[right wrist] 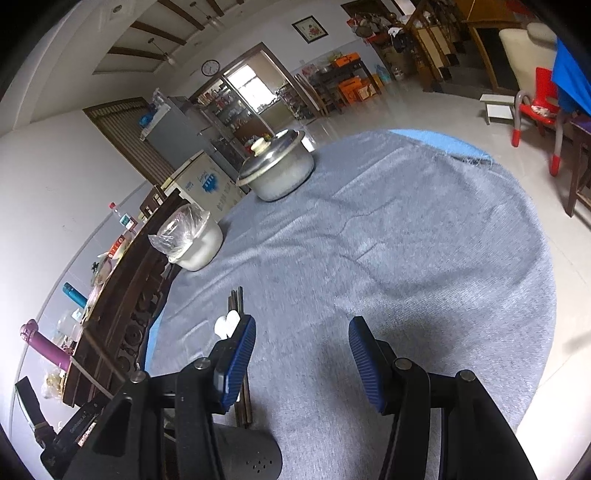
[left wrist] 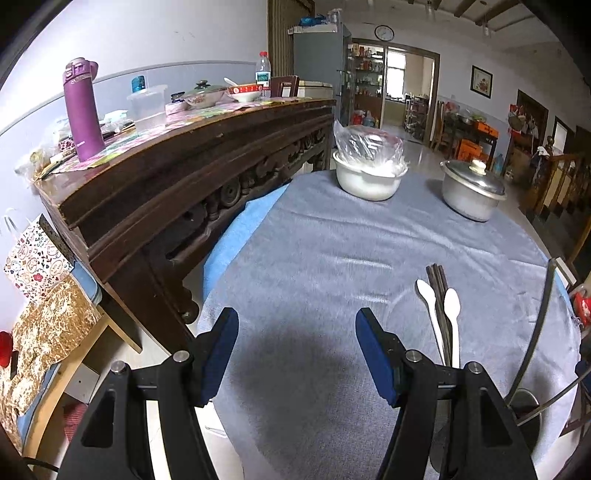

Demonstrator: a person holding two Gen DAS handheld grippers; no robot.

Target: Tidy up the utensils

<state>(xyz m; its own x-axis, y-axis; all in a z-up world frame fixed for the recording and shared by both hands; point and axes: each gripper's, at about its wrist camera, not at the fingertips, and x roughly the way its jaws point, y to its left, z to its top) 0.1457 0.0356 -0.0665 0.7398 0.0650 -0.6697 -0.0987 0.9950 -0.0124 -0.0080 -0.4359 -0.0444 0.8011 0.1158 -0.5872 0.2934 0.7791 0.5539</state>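
A round tabletop [left wrist: 332,240] covered with a grey-blue cloth fills the near part of both views, in a large room with a pale tiled floor. At its far edge stand a white basin [left wrist: 367,177] topped with a clear plastic bag and, to the right of it, a lidded metal pot [left wrist: 471,190]. Along the left runs a dark carved wooden sideboard [left wrist: 192,158] carrying a purple flask [left wrist: 83,110], a water bottle and dishes. A wall clock [left wrist: 384,32] hangs above the far doorway, and a red chair [right wrist: 539,107] stands on the floor at the far right.

The utensils lie near the tabletop's near edge: two white spoons [left wrist: 452,306] resting on a bundle of dark chopsticks [left wrist: 437,280], close to a dark metal utensil holder [right wrist: 255,458].

The left gripper [left wrist: 297,354] hangs over bare cloth, jaws parted with nothing between them; the utensils lie just to its right. The right gripper [right wrist: 303,358] is likewise parted and empty, the spoons and chopsticks lying just outside its left finger.
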